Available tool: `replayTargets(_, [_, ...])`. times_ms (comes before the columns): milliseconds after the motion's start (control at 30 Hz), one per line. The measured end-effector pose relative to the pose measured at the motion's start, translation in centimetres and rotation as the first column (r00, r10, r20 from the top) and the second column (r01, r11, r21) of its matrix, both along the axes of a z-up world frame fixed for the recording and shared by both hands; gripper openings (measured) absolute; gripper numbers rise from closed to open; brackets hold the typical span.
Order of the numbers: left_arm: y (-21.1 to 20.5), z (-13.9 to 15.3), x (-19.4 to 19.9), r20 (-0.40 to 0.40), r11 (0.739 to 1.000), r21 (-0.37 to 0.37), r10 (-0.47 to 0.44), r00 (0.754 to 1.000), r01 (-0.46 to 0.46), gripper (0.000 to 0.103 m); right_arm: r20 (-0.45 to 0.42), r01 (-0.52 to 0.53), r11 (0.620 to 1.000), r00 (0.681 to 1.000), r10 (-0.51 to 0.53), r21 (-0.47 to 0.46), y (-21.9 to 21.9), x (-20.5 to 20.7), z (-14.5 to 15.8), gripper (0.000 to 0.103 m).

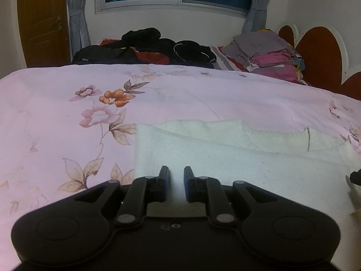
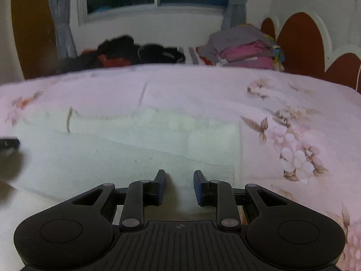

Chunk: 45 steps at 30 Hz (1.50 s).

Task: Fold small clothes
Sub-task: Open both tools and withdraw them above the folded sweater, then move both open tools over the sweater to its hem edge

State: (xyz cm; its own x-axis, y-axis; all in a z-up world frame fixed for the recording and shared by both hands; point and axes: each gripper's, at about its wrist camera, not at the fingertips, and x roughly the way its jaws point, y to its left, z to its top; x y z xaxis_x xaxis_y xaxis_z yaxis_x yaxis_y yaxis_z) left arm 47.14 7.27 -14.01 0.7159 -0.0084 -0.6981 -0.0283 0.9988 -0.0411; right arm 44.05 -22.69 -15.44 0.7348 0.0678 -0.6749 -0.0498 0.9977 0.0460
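Left wrist view shows the white garment (image 1: 237, 158) partly folded on the bed (image 1: 56, 117); left gripper (image 1: 176, 176) and right gripper (image 2: 179, 178) jaws stand narrowly apart, holding nothing, so more folds likely remain.

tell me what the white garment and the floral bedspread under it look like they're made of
White garment: looks like a knit, likely cotton, matte; fine ribbed rows show on its folded upper layer. Floral bedspread: smooth woven cloth, possibly cotton or a blend, matte with printed flowers and light creases.
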Motion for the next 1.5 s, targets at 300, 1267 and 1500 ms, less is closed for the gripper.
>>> replayTargets(300, [-1.9,0.1,-3.1,-0.006,0.998,-0.004,-0.059,0.998,0.059,0.019,-0.042,0.007,1.0,0.999,-0.008,-0.022,-0.7,-1.0,-1.1,0.026])
replayTargets(1267, [-5.3,3.0,-8.9,-0.026,0.997,0.058,-0.057,0.998,0.059,0.021,-0.082,-0.101,0.995,0.992,0.099,-0.024,-1.8,-6.5,2.2,0.051])
replayTargets(1500, [-6.0,4.2,-12.1,-0.026,0.995,0.057,-0.084,0.996,0.085,0.024,-0.07,-0.106,0.994,0.992,0.103,-0.034,-1.9,-8.9,3.1,0.051])
